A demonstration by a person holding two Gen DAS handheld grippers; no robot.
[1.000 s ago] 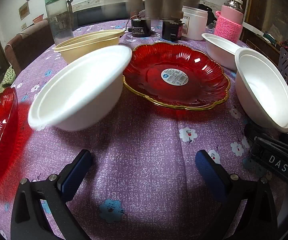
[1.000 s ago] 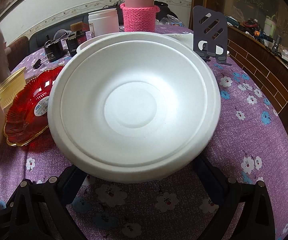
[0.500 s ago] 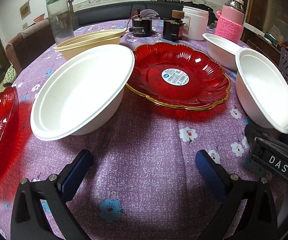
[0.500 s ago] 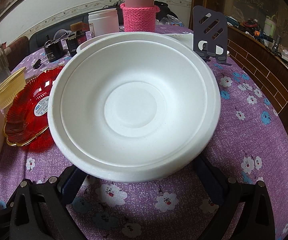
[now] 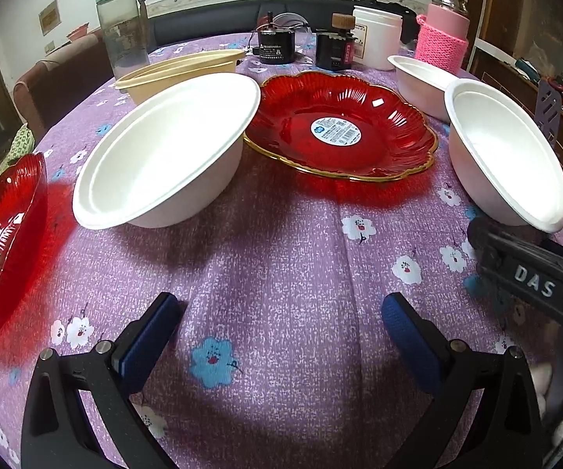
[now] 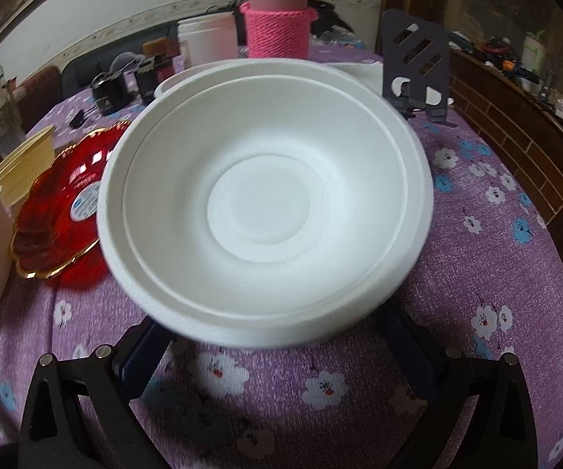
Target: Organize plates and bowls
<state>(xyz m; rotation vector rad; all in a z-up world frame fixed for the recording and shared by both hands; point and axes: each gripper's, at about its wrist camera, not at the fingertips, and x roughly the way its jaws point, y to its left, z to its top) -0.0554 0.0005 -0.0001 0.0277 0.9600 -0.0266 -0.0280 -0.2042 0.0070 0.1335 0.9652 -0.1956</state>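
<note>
Two white bowls sit nearest my grippers on a round surface (image 5: pixel 281 273) under a purple flowered cloth. My left gripper (image 5: pixel 281 328) hangs with its blue-padded fingers wide apart and empty, and the left bowl (image 5: pixel 172 148) rests ahead of it, tilted toward the camera. My right gripper (image 6: pixel 277 336) has its fingers spread to either side of the right bowl (image 6: pixel 262 203), low by its near rim; whether the pads touch it I cannot tell. I judge I am at the gathering step: next I need to close on this bowl's thin rim and nest it with a matching one. Both bowls look matte, light and foam-like, with stepped rims. Between them lies a glossy red plate (image 5: pixel 340 129), scalloped and gold-edged; a second red plate (image 5: pixel 4 242) stands at far left.
</note>
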